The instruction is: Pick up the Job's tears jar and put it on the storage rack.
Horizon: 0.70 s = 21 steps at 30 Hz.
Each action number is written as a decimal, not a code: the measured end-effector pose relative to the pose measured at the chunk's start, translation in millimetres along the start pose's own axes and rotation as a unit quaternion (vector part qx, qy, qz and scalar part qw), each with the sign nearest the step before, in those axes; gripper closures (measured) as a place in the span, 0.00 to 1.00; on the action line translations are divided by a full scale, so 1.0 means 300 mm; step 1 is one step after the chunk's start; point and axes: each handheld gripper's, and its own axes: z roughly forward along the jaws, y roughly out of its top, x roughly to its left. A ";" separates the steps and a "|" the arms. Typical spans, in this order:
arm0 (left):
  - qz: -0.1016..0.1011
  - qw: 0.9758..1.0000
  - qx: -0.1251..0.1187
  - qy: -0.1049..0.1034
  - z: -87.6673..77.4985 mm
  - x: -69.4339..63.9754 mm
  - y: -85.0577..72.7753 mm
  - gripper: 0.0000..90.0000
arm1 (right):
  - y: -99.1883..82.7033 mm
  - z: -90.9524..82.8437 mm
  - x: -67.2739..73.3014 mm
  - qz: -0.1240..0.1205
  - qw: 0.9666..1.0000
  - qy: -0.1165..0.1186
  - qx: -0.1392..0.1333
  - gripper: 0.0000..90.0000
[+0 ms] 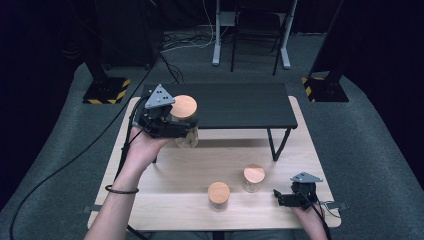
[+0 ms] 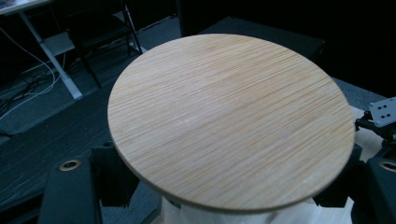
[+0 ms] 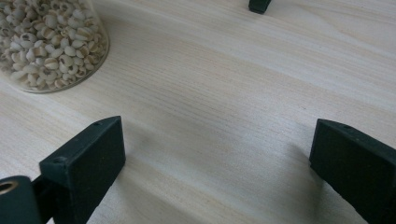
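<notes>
Below the left gripper (image 1: 187, 129), pinching a lidded jar (image 1: 186, 122), lies pale tabletop (image 1: 170, 175); right gripper (image 1: 276, 196) spread near its edge.

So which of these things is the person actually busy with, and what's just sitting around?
In use:
- left tool, shut on the lifted jar
- that jar's wooden lid
- black shelf, right behind the jar, perhaps where it is headed

Lying about:
- two other lidded jars on the table
- right tool, open and holding nothing
</notes>
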 end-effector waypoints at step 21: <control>-0.011 1.000 -0.010 -0.006 0.005 0.027 0.068 0.28 | 0.000 0.000 0.000 -0.002 1.000 0.001 0.000 0.03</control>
